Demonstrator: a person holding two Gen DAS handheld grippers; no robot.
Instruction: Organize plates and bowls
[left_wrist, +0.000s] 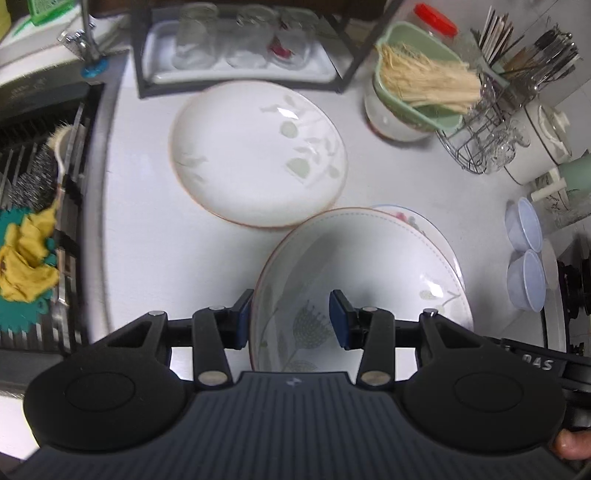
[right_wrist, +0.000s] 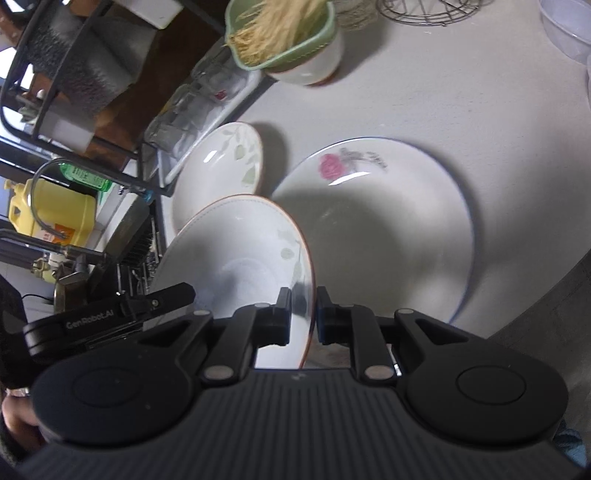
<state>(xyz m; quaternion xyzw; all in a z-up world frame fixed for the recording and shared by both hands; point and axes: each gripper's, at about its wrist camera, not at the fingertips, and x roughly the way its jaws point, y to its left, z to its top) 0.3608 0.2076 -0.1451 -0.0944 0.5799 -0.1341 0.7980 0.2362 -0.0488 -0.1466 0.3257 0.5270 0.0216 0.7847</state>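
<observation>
Right wrist view: your right gripper (right_wrist: 302, 314) is clamped on the leaf plate's (right_wrist: 236, 258) rim, lower centre, tilted above the rose plate (right_wrist: 388, 229). Your left gripper (left_wrist: 291, 319) straddles the same plate's rim, jaws apart.

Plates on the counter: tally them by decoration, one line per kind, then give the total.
Green-leaf plates with brown rim: 2, one lying flat, one lifted and tilted, pinched at its rim by the right gripper, with the open left gripper straddling its opposite edge.
Pink-rose plate with blue rim: 1.
Total: 3 plates.
</observation>
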